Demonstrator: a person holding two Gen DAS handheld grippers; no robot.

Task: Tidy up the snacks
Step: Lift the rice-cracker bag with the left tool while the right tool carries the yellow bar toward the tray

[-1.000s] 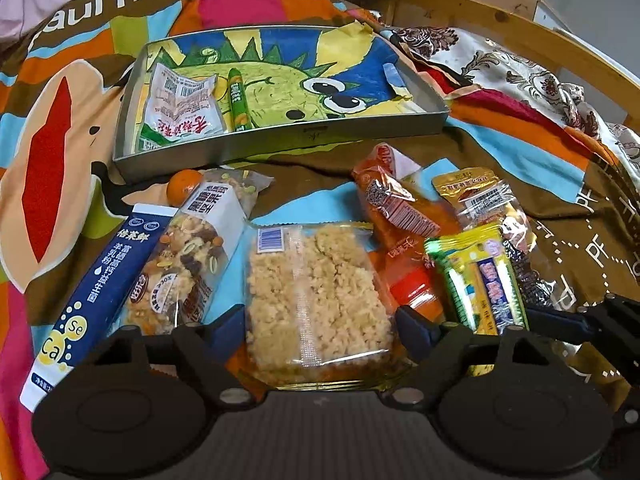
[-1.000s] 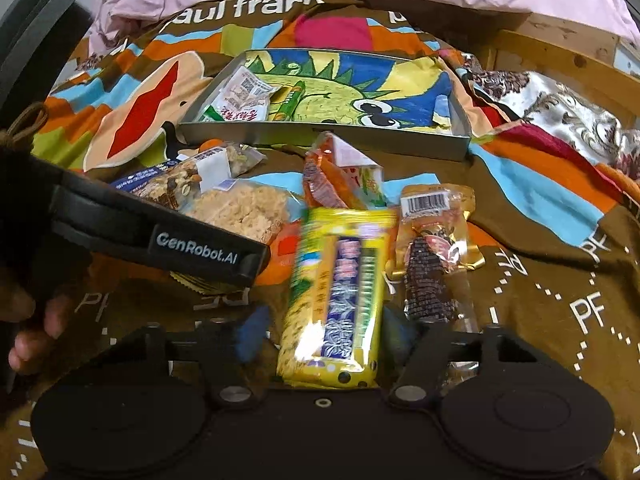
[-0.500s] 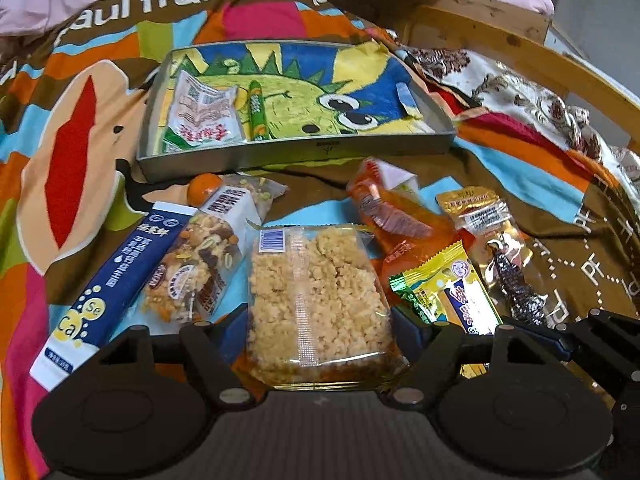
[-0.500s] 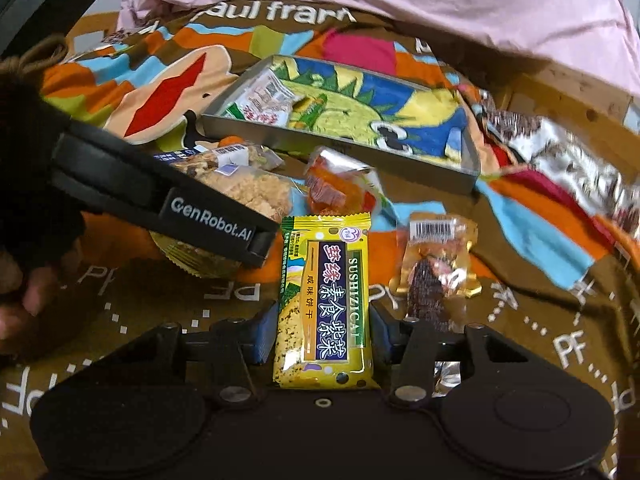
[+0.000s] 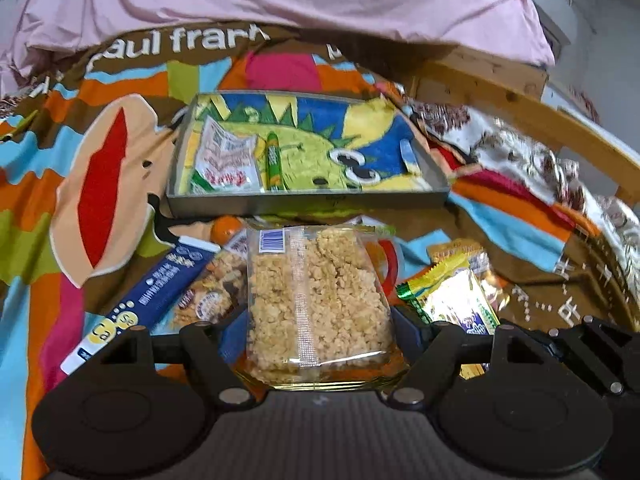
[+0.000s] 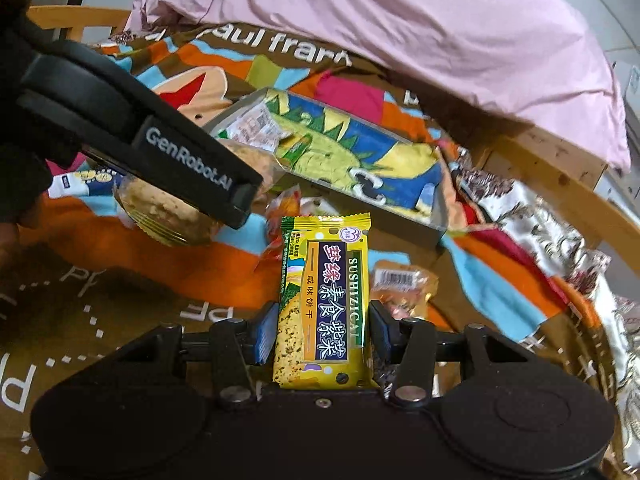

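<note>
The left gripper [image 5: 320, 320] is clamped on a clear pack of rice crisps [image 5: 316, 300], its jaws having just closed in to pinch the pack's 2 long sides; the pack's long axis runs straight ahead, toward the metal tray [image 5: 308, 200] lying just beyond on the blanket [image 5: 100, 168]; the right gripper [image 6: 320, 334] grips a yellow cracker packet [image 6: 326, 304] the same way, lengthwise, with the tray ahead and slightly left; the left looks nearer the tray, so it likely drops first; the tray holds 2 items, a white sachet [image 5: 224, 160] and a green stick [image 5: 274, 160]; the snacks below both held packs are partly hidden.
</note>
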